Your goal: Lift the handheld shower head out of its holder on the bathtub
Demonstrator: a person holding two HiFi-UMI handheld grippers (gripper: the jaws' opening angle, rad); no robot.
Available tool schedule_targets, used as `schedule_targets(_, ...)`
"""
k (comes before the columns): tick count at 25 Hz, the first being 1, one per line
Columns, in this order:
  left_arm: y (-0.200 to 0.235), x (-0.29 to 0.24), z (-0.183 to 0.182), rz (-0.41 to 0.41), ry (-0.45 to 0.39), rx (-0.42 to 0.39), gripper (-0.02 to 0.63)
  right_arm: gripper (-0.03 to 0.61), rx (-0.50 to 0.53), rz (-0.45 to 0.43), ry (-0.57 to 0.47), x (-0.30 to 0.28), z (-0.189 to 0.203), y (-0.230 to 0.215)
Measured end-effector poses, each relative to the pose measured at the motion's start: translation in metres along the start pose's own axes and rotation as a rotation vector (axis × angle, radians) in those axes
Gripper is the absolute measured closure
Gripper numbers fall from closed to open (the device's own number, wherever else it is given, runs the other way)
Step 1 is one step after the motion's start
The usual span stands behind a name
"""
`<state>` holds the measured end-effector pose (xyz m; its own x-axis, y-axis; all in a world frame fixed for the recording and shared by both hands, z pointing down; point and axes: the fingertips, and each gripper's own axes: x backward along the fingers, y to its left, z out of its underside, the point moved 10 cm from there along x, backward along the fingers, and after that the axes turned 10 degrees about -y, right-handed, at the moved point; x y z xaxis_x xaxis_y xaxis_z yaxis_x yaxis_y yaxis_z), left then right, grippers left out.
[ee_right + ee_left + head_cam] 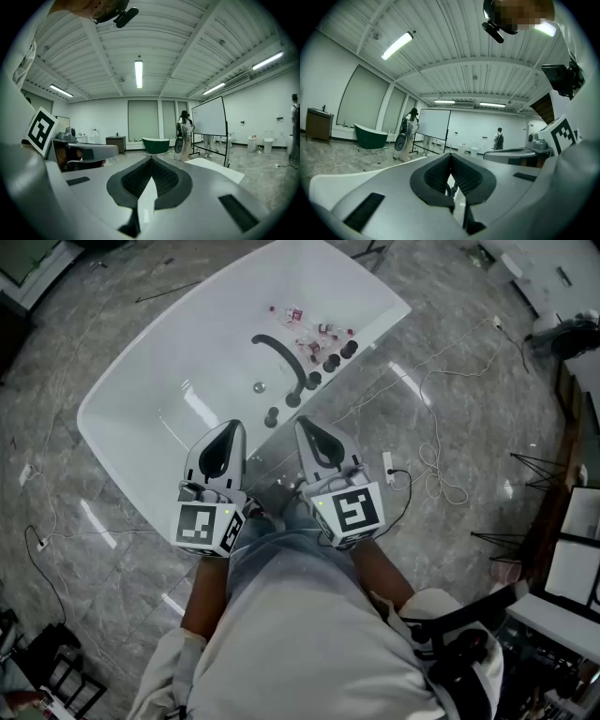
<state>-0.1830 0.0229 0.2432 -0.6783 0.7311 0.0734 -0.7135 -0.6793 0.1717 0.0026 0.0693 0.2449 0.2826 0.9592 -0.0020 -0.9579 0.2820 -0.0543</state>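
Note:
The white bathtub (141, 418) lies ahead of me in the head view. A black curved spout (284, 357) arches over its right rim. Beside it runs a row of black fittings (314, 381); I cannot tell which of them is the handheld shower head. My left gripper (228, 426) and right gripper (305, 423) hover side by side over the tub's near end, both short of the fittings. Both are shut with nothing between their jaws. The left gripper (450, 155) and right gripper (151, 159) views look out level across the room and show neither tub nor fittings.
Small bottles (309, 329) lie on the tub's far rim. White cables (433, 451) and a power strip (389, 465) lie on the marble floor to the right. A green tub (155, 144), a whiteboard (209, 120) and people (408, 133) stand far off.

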Motion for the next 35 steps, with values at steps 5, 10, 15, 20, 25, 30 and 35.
schedule_targets(5,-0.006,0.002,0.018,0.002,0.005,0.006,0.601,0.561,0.007,-0.007,0.006,0.007,0.017,-0.006)
schedule_targets(10,-0.006,-0.002,0.029,0.002,0.015,0.015,0.601,0.561,-0.01,-0.008,0.013,0.004,0.025,-0.008)
schedule_targets(15,-0.007,-0.018,0.044,0.011,-0.011,0.012,0.601,0.561,-0.021,-0.027,0.015,-0.003,0.043,-0.023)
schedule_targets(20,0.011,-0.05,0.085,0.021,-0.042,-0.027,0.601,0.56,-0.011,-0.037,0.027,-0.035,0.095,-0.04)
schedule_targets(25,0.041,-0.08,0.157,-0.011,-0.048,-0.013,0.601,0.558,0.011,-0.043,0.083,-0.082,0.194,-0.06)
schedule_targets(30,0.076,-0.117,0.25,-0.005,-0.002,-0.028,0.601,0.454,0.021,-0.052,0.155,-0.131,0.312,-0.083)
schedule_targets(35,0.099,-0.134,0.321,-0.049,0.031,-0.007,0.601,0.402,0.031,0.037,0.271,-0.163,0.425,-0.114)
